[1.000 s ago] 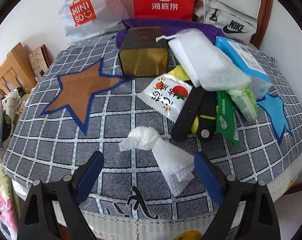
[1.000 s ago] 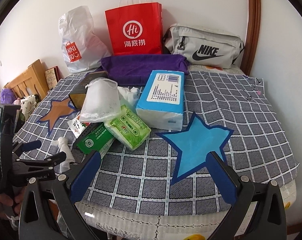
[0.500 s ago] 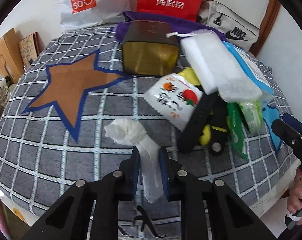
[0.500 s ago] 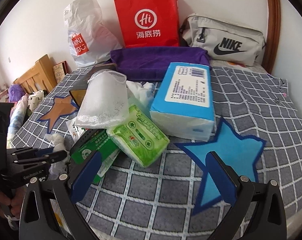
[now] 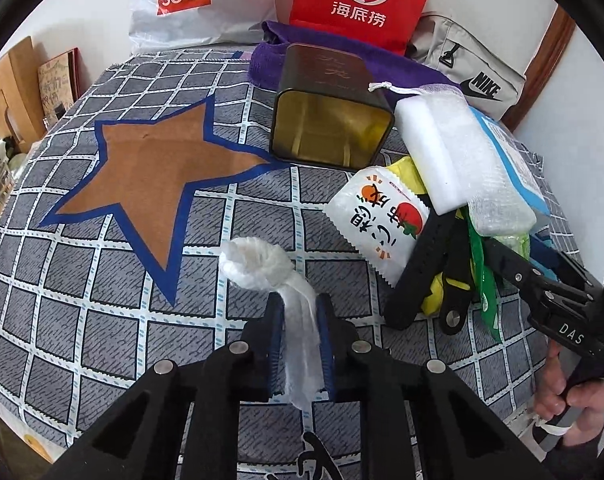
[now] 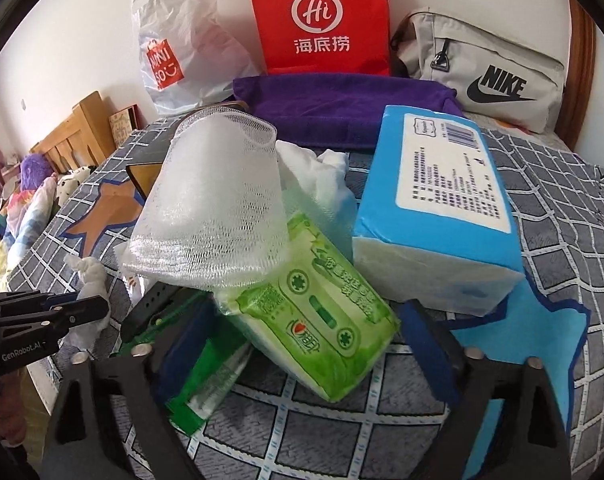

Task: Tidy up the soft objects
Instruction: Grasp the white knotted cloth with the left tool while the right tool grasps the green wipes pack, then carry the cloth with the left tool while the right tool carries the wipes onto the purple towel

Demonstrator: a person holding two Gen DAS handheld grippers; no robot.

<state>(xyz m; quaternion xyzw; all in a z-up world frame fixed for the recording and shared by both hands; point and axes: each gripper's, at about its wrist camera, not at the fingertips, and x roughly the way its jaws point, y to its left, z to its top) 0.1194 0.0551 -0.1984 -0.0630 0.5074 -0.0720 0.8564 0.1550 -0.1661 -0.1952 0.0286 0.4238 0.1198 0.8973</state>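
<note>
My left gripper (image 5: 299,308) is shut on the tail of a knotted white cloth (image 5: 262,264), whose knot rests on the checked tablecloth (image 5: 102,304). The same cloth (image 6: 88,272) shows at the left of the right wrist view, with the left gripper (image 6: 82,306) on it. My right gripper (image 6: 302,336) is open, its fingers on either side of a light green wet-wipe pack (image 6: 314,312). A white mesh sponge (image 6: 218,208) lies on top of that pack. A blue tissue pack (image 6: 438,200) sits just right of it.
A brown star (image 5: 142,172) and a blue star (image 6: 538,332) are printed on the cloth. An open dark tin (image 5: 330,112), snack packet (image 5: 382,220), black straps (image 5: 426,276), dark green packet (image 6: 198,384), purple towel (image 6: 342,112), bags at the back.
My left gripper closed on the white cloth's tail and stays shut on it. My right gripper moved forward and left from the blue star until its open fingers straddle the green wipe pack.
</note>
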